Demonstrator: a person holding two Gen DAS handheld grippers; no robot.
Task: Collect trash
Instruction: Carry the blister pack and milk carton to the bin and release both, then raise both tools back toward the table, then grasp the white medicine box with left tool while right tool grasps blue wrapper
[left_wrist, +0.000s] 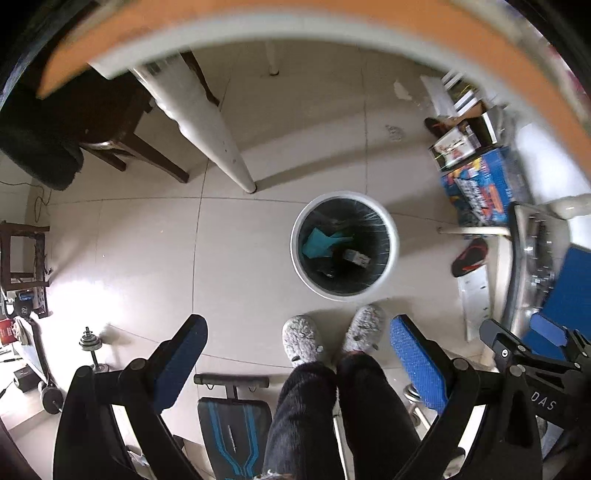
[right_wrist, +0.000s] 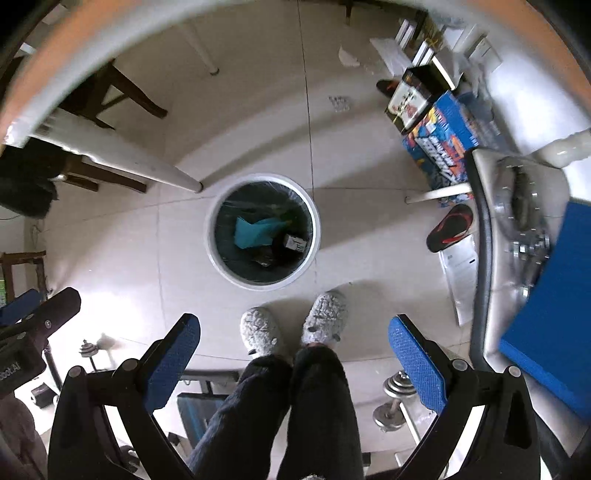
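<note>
While the left tool (left_wrist: 298, 363) is being held spread and empty high over the floor, the trash bin (left_wrist: 344, 245) is being viewed below with a teal scrap inside. From the right wrist, the right tool (right_wrist: 293, 363) is likewise being held apart, empty; the bench edge (right_wrist: 74, 55), being blurred, risks being knocked.

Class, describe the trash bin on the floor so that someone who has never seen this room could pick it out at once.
Start at the white table leg that slants down to the tiled floor; just past its foot, ahead of the person's grey slippers, stands the trash bin. It is the only round thing there: a white rim around a dark liner, with a teal scrap inside.
</note>
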